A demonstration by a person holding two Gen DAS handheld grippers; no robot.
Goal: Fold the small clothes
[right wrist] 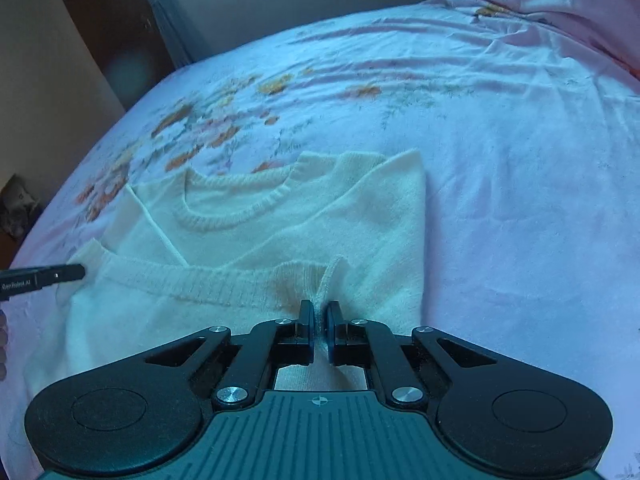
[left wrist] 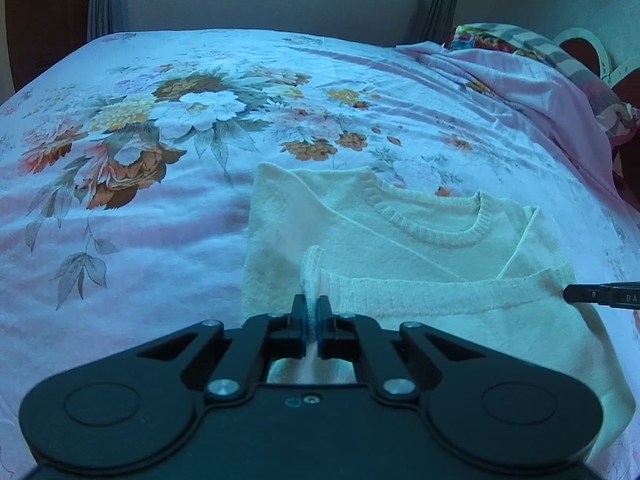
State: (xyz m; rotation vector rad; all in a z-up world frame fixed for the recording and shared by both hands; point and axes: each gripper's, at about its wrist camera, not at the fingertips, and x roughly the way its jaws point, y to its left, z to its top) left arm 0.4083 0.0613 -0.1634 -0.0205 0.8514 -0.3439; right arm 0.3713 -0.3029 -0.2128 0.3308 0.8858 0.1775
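Note:
A small cream knit sweater (left wrist: 400, 232) lies on the flowered bedsheet, neckline away from me, sleeves folded in, its ribbed hem (left wrist: 432, 292) doubled up over the body. My left gripper (left wrist: 311, 304) is shut on a pinch of the hem at its left end. In the right wrist view the same sweater (right wrist: 320, 216) shows, and my right gripper (right wrist: 319, 308) is shut on a pinch of the hem (right wrist: 224, 284) at its right end. Each gripper's black finger pokes into the other's view: the right one (left wrist: 600, 294), the left one (right wrist: 44, 276).
The pink flowered bedsheet (left wrist: 160, 120) spreads wide to the left and beyond the sweater. A crumpled pink cloth (left wrist: 532, 84) and patterned bedding (left wrist: 492, 38) are heaped at the far right. A wall and curtains stand behind the bed. Fingertips of a hand (right wrist: 3, 340) show at the left edge.

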